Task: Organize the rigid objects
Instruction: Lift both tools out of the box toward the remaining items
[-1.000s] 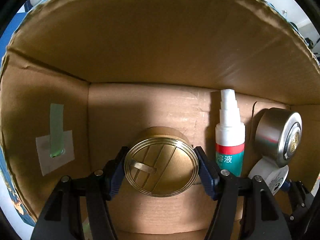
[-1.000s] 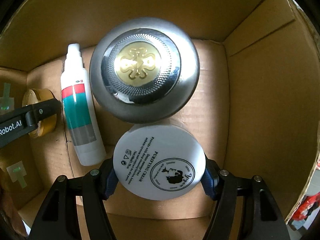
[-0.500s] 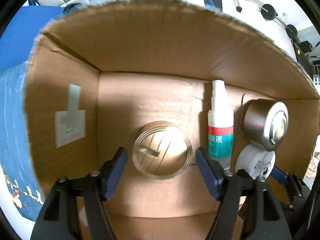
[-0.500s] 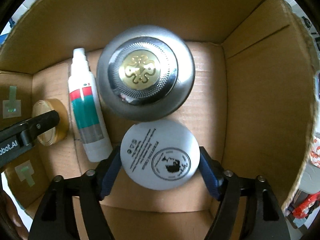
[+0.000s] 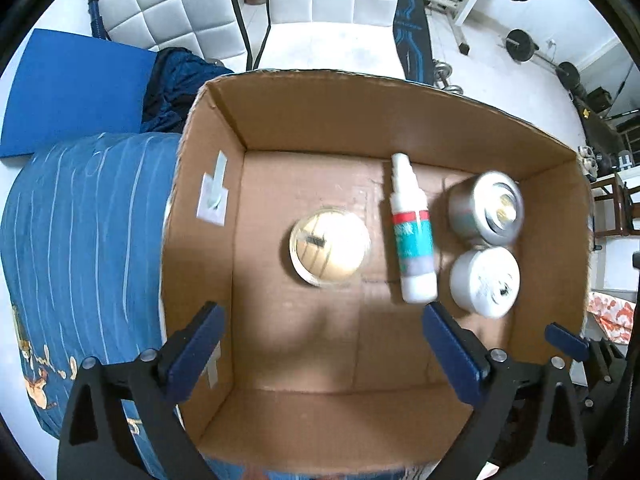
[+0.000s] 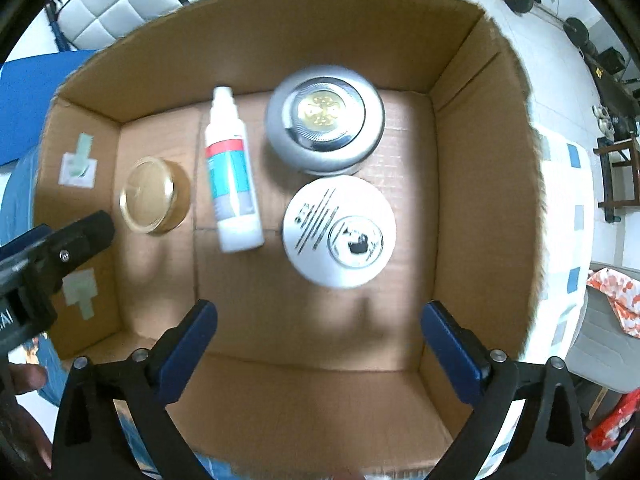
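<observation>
An open cardboard box (image 5: 208, 184) (image 6: 480, 200) holds four items on its floor. A gold round tin (image 5: 330, 246) (image 6: 154, 195) stands at the left, a white spray bottle (image 5: 412, 236) (image 6: 234, 176) lies beside it, then a silver round container (image 5: 486, 208) (image 6: 326, 124) and a white cream jar (image 5: 484, 282) (image 6: 340, 230). My left gripper (image 5: 322, 330) hangs above the tin, jaws opening wide, nothing between them. My right gripper (image 6: 318, 328) hangs above the white jar, jaws opening wide and empty too. The left gripper's body (image 6: 44, 256) shows at the right view's left edge.
The box rests on a blue patterned cover (image 5: 80, 240). A blue mat (image 5: 68, 88), white padded seating (image 5: 192, 8) and gym weights (image 5: 520, 40) lie beyond it. A red-and-white bag (image 6: 616, 292) sits to the right. Free floor remains along the box's near side.
Both grippers let go, the left of the gold tin and the right of the white jar, opened wide and rose out of the box. The items stay on the box floor.
</observation>
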A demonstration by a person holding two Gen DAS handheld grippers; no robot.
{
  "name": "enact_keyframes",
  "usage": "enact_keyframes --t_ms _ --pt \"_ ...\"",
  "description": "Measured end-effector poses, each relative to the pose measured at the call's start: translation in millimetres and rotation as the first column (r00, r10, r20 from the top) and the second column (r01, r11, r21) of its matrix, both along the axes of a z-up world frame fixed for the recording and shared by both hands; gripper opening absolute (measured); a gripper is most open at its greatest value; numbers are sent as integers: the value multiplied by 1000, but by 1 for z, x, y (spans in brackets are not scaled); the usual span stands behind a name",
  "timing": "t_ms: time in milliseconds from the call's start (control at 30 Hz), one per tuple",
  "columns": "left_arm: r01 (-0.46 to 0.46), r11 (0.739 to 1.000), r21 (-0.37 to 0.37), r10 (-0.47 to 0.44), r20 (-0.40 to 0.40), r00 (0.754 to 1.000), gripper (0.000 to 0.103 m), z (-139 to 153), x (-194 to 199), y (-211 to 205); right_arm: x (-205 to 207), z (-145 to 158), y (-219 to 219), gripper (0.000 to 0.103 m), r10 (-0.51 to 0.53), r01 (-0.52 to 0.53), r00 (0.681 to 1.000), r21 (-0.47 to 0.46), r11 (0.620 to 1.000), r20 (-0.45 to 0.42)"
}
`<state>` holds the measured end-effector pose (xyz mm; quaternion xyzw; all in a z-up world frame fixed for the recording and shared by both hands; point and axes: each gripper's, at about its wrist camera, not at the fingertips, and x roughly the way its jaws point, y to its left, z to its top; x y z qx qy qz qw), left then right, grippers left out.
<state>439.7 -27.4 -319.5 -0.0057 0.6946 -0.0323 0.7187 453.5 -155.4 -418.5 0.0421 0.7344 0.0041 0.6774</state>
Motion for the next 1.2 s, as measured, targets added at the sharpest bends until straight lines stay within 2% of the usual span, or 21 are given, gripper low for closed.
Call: enact_keyframes --t_ms 233,400,800,1200 --pt "13 1000 -24 -11 78 997 101 38 -30 3 -37 35 5 103 10 -9 998 -10 1000 67" --pt "14 1000 -28 -10 145 989 101 69 -53 -1 -67 67 -10 103 15 -14 992 -11 1000 125" --pt "31 999 -18 -24 296 955 101 139 -129 2 -132 145 -11 103 12 -11 962 -3 1000 272" --pt "35 999 -15 -26 393 919 101 184 -170 7 -174 194 -13 103 11 -3 924 -20 1000 382"
